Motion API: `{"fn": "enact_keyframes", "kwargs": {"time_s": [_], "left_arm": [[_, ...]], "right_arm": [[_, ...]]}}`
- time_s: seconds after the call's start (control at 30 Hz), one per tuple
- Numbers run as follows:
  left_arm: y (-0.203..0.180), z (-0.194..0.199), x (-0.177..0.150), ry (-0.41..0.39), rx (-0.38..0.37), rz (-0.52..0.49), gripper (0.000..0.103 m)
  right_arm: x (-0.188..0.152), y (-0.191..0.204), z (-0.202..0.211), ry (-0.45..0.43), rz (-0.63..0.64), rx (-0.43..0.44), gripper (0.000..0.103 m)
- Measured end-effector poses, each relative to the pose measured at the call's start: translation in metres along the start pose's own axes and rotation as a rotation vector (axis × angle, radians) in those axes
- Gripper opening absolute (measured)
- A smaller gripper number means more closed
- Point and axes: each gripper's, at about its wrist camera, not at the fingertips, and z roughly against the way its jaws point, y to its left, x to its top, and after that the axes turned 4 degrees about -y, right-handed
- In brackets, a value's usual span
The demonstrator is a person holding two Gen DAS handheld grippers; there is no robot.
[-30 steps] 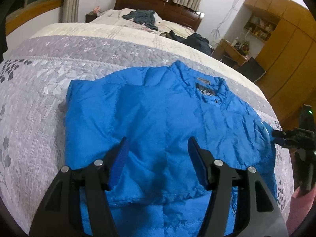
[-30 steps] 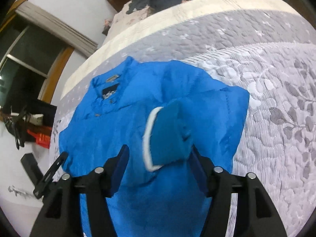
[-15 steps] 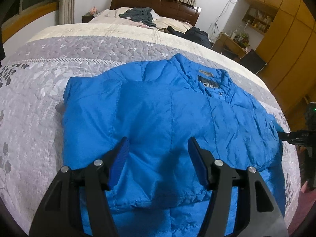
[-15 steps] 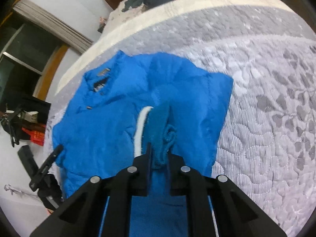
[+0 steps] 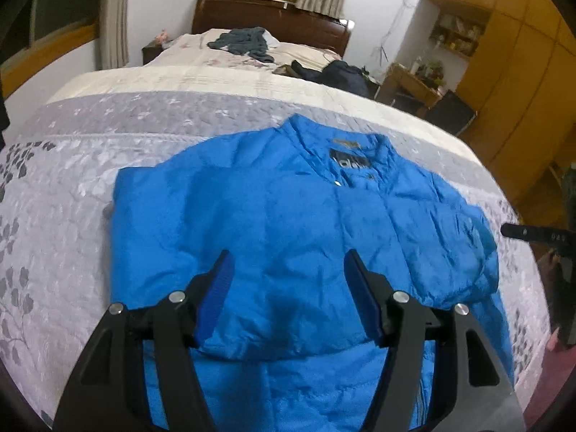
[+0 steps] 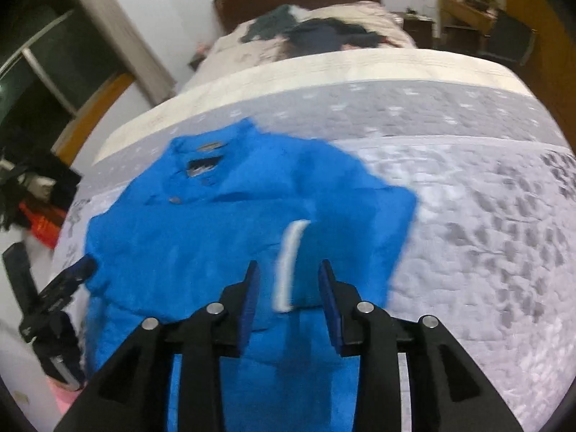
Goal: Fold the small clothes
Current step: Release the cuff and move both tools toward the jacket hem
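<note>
A bright blue padded jacket [image 5: 288,223] lay spread, collar away, on the grey leaf-patterned quilt [image 5: 54,198] near the foot edge of the bed, one sleeve with a white-trimmed cuff [image 6: 298,262] folded across its front. The left hand-held gripper [image 5: 286,288] hovered wide and empty above the hem; the right hand-held gripper [image 6: 289,295] stood partly open around that cuff without pinching it. Judging by this, one sleeve looked folded in, with the other sleeve and the body folds left.

Black neck label [image 5: 348,161] inside collar of blue jacket [image 5: 288,223]: pale lettering, too blurred to read. Small tan tab above it: unreadable. Right gripper [image 5: 536,234] edge, left wrist view: faint digits, perhaps "8" and "94", uncertain.
</note>
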Motion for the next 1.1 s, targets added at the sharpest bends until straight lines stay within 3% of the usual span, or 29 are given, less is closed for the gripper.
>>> {"fn": "enact_keyframes", "kwargs": {"time_s": [0.07, 0.3, 0.57, 0.73, 0.83, 0.93, 1.1], "left_arm": [[-0.005, -0.007, -0.004, 0.016, 0.008, -0.030, 0.064], [0.009, -0.035, -0.015, 0.085, 0.031, -0.019, 0.063], [0.010, -0.036, -0.018, 0.095, 0.039, -0.023, 0.063], [0.012, 0.000, -0.019, 0.087, 0.050, -0.026, 0.064], [0.015, 0.036, -0.033, 0.072, 0.049, -0.075, 0.073], [0.027, 0.076, -0.065, 0.077, 0.074, -0.102, 0.076], [0.055, 0.127, -0.122, 0.123, 0.080, -0.050, 0.078]], "right_arm": [[-0.003, 0.008, -0.011, 0.029, 0.016, 0.016, 0.034], [-0.016, 0.005, -0.051, 0.103, 0.028, -0.053, 0.033], [-0.024, 0.003, -0.053, 0.083, 0.026, -0.025, 0.034], [-0.041, 0.005, -0.001, -0.007, 0.096, 0.090, 0.047], [-0.066, 0.007, 0.032, -0.026, 0.180, 0.119, 0.059], [-0.098, 0.002, 0.052, 0.006, 0.228, 0.119, 0.061], [-0.159, -0.014, 0.081, 0.034, 0.221, 0.152, 0.063]]}}
